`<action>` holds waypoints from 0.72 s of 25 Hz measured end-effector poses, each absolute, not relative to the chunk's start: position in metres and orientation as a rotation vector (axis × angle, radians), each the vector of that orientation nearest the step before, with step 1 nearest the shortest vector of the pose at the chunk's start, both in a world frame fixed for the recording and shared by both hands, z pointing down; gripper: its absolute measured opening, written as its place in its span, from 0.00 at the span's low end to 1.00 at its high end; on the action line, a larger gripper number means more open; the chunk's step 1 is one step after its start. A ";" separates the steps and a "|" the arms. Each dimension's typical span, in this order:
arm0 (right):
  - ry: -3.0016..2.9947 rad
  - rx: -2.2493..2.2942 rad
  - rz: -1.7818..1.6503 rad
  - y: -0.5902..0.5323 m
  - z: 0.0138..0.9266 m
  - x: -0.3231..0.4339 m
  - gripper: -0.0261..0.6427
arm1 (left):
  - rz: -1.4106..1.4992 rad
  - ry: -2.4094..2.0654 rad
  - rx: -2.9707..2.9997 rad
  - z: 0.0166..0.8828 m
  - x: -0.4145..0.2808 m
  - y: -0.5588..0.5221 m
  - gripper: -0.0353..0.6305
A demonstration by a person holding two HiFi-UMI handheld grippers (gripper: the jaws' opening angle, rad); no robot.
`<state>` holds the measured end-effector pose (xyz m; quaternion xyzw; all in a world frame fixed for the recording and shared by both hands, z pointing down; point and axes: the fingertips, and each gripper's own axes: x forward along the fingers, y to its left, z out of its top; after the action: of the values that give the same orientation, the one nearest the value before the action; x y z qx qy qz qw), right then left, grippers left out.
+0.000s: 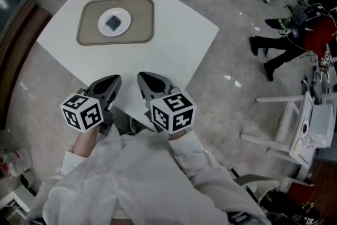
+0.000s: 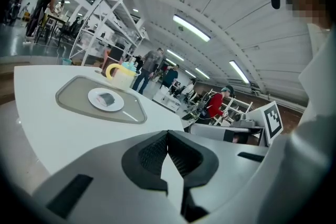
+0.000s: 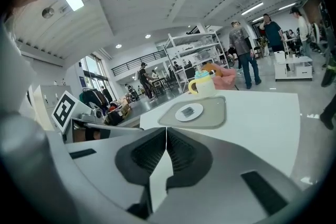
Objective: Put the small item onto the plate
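Here we hold the left gripper point(image 1: 115, 79) and the right gripper point(image 1: 142, 76) over the white table's point(image 1: 174, 34) near corner, both with jaws pressed together on nothing. The small dark item point(image 1: 113, 22) lies on the white plate point(image 1: 122, 30), inside the grey tray point(image 1: 143, 17), well apart from both. Their cubes point(image 1: 82, 111) bear black-and-white square markers.
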<state>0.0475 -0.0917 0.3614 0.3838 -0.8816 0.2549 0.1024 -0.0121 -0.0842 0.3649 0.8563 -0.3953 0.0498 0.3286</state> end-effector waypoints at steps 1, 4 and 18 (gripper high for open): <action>-2.604 1.132 0.747 -0.090 0.361 0.047 0.06 | 0.133 -1.034 2.244 0.365 -0.012 -0.083 0.07; -2.610 1.133 0.724 -0.089 0.357 0.046 0.06 | 0.134 -1.032 2.256 0.362 -0.011 -0.081 0.07; -2.595 1.193 0.691 -0.081 0.342 0.035 0.06 | 0.223 -0.960 2.319 0.349 -0.008 -0.072 0.07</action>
<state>0.0345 -0.0812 0.3416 0.4039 -0.8785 0.2340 0.1014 -0.0084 -0.0720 0.3487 0.8762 -0.3628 0.0842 0.3060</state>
